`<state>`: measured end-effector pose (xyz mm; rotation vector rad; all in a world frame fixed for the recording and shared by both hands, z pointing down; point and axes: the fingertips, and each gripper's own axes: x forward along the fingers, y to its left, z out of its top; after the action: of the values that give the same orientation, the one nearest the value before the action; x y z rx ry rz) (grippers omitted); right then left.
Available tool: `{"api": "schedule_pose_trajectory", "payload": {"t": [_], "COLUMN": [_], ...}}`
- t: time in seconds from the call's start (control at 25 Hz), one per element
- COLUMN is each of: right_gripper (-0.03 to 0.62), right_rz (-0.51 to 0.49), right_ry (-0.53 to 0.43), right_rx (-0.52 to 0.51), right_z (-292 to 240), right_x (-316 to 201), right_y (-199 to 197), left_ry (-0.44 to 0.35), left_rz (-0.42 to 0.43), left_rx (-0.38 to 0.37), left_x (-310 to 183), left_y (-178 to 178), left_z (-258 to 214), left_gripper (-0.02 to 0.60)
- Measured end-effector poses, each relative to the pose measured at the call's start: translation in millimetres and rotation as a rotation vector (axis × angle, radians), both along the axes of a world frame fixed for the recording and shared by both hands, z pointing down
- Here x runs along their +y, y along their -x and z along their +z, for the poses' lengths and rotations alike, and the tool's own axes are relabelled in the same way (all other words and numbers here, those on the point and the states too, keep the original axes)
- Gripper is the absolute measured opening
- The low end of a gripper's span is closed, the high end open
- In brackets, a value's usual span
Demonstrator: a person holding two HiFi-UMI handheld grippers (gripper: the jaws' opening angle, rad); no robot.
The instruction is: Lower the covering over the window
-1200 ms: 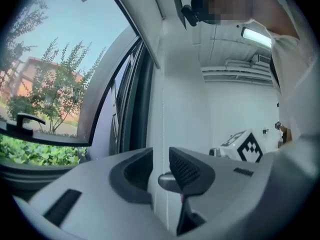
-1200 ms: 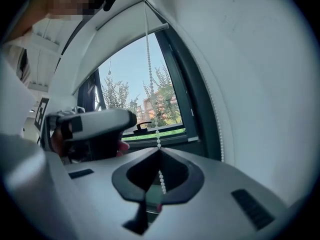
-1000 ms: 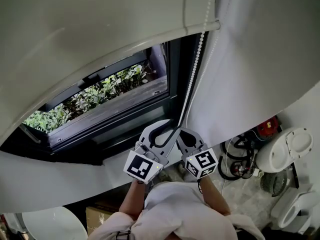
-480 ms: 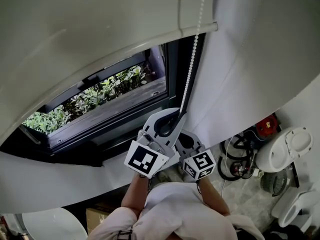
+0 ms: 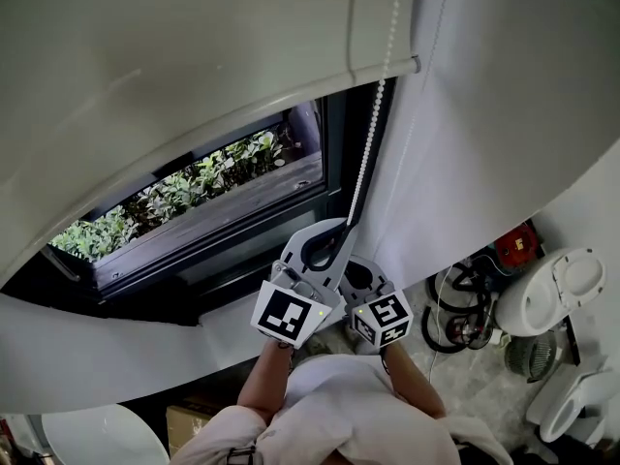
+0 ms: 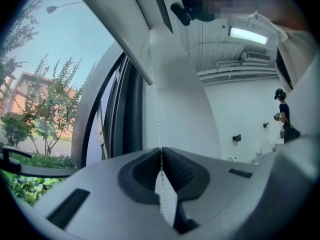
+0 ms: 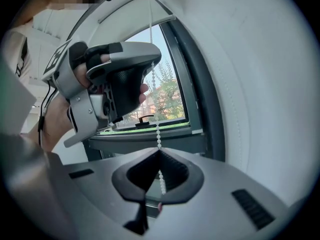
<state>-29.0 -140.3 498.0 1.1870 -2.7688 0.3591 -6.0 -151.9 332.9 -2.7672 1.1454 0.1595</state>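
Note:
A pale roller blind (image 5: 174, 56) hangs over the top of the dark-framed window (image 5: 334, 153); its bottom bar (image 6: 135, 59) shows in the left gripper view. A white bead chain (image 5: 366, 163) drops from the blind's right end. My left gripper (image 5: 341, 227) is the upper one; its jaws have just been closing and are now shut on the bead chain (image 6: 156, 104). Just below it, my right gripper (image 5: 352, 265) is shut on the same chain (image 7: 156, 109). In the right gripper view the left gripper (image 7: 152, 64) is seen pinching the chain above.
Green plants (image 5: 184, 187) show outside the glass. A white wall (image 5: 484, 143) runs right of the window. On the floor at the right are a white appliance (image 5: 552, 289), a fan (image 5: 528, 356) and coiled cables (image 5: 465, 318). A person (image 6: 282, 119) stands far back.
My left gripper has risen a little along the chain and its jaws have gone from open to shut on it. The right gripper has kept its grip and place.

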Motion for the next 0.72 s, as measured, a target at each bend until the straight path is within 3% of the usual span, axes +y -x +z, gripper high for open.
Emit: {"api": "schedule_pose_trajectory", "payload": {"t": [0.36,0.72], "right_gripper": [-0.003,0.002], "right_rz": [0.002,0.022], "right_ry": [0.114,0.122], "right_rx": [0.058,0.130], "right_z": [56,100], "right_x": [7,9], "right_y": [-4,-9], "left_ry": [0.120,0.192], "left_rz": [-0.013,-0.028], "left_rx": [-0.045,-0.062], "left_x": [-3,-3], "left_y": [1,-1], "left_z": [60,107], "left_gripper": [0.018,0.018]}}
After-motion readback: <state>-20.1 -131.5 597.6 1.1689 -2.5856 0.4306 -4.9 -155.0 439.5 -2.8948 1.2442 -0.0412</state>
